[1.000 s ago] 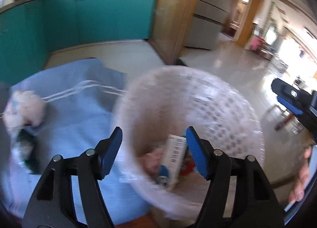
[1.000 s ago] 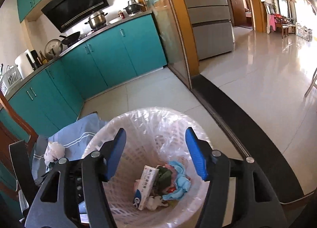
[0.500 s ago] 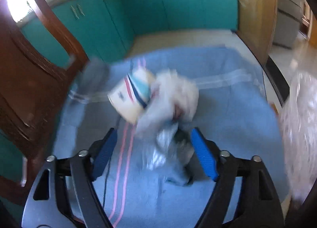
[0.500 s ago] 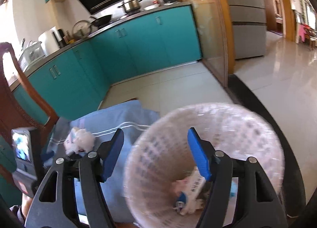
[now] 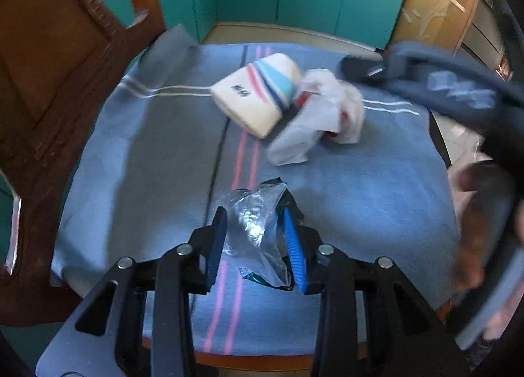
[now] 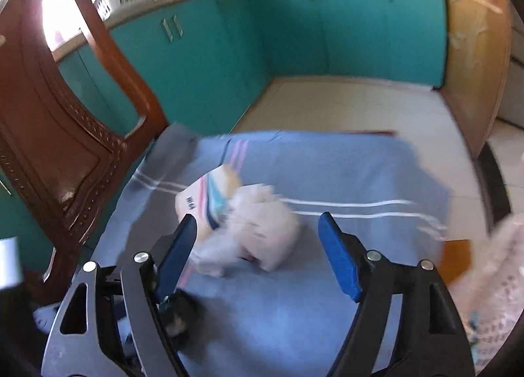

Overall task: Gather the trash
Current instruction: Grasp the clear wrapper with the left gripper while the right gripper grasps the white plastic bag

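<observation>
A crumpled clear and silvery wrapper (image 5: pixel 253 229) lies on the blue cloth (image 5: pixel 360 197). My left gripper (image 5: pixel 252 216) is closing on it, and both blue pads touch its sides. Farther back on the cloth a striped paper cup (image 5: pixel 258 92) lies on its side against a crumpled white bag (image 5: pixel 321 115). In the right wrist view my right gripper (image 6: pixel 258 223) hangs above that white bag (image 6: pixel 262 233) and the cup (image 6: pixel 203 200). Its jaws are opening with nothing held between them. In the left wrist view the right gripper (image 5: pixel 425 82) is a dark blur at the upper right.
A carved wooden chair (image 6: pixel 49 147) stands at the cloth's left edge. The white mesh basket (image 6: pixel 497 262) sits off the right edge. Teal cabinets (image 6: pixel 294 33) line the back wall. A hand (image 5: pixel 484 213) shows at the right of the left wrist view.
Both grippers swung left from over the basket to over the cloth. The left one dropped onto the wrapper and narrowed around it. The right jaws widened.
</observation>
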